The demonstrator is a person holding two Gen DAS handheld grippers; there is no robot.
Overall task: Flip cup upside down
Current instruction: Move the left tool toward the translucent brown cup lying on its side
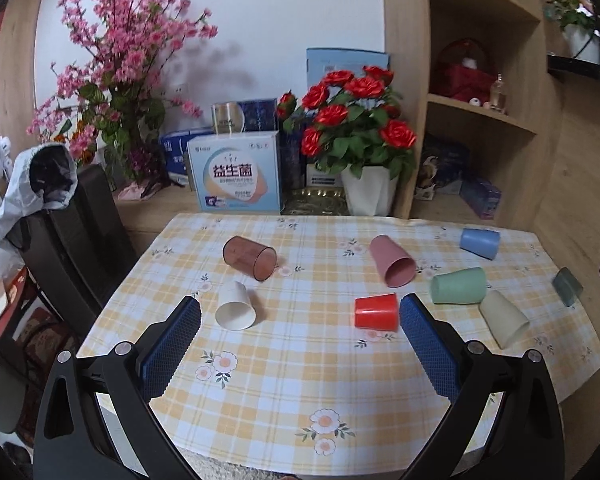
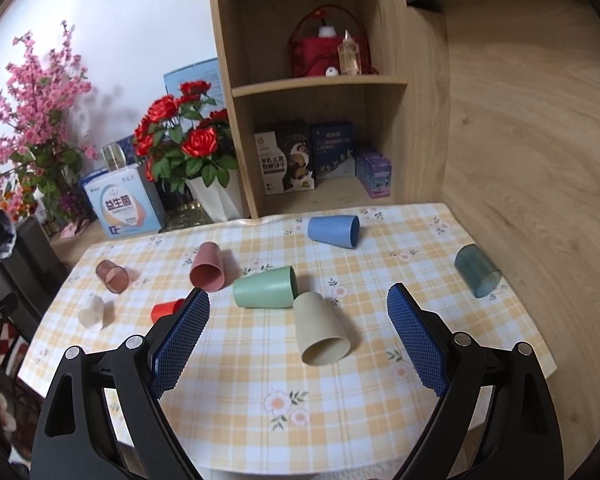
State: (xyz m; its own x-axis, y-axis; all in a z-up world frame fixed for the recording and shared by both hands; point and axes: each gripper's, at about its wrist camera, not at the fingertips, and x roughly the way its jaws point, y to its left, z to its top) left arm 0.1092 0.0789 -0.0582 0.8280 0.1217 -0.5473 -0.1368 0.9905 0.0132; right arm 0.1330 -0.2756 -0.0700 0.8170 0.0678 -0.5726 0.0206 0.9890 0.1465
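Note:
Several cups lie on their sides on a yellow checked tablecloth (image 1: pixel 284 364). In the left wrist view I see a red cup (image 1: pixel 376 311), white cup (image 1: pixel 235 309), brown clear cup (image 1: pixel 249 258), pink cup (image 1: pixel 392 266), green cup (image 1: pixel 458 286), beige cup (image 1: pixel 503 319) and blue cup (image 1: pixel 480 242). My left gripper (image 1: pixel 300 312) is open and empty, above the table between the white and red cups. My right gripper (image 2: pixel 298 306) is open and empty, with the beige cup (image 2: pixel 322 330) between its fingers' lines; green cup (image 2: pixel 265 287) lies just beyond.
A teal clear cup (image 2: pixel 477 270) lies near the table's right edge. Behind the table stand a red rose pot (image 1: pixel 368 194), boxes (image 1: pixel 239 172), pink blossoms (image 1: pixel 124 64) and a wooden shelf unit (image 2: pixel 320 80). A black chair (image 1: pixel 72 232) stands left.

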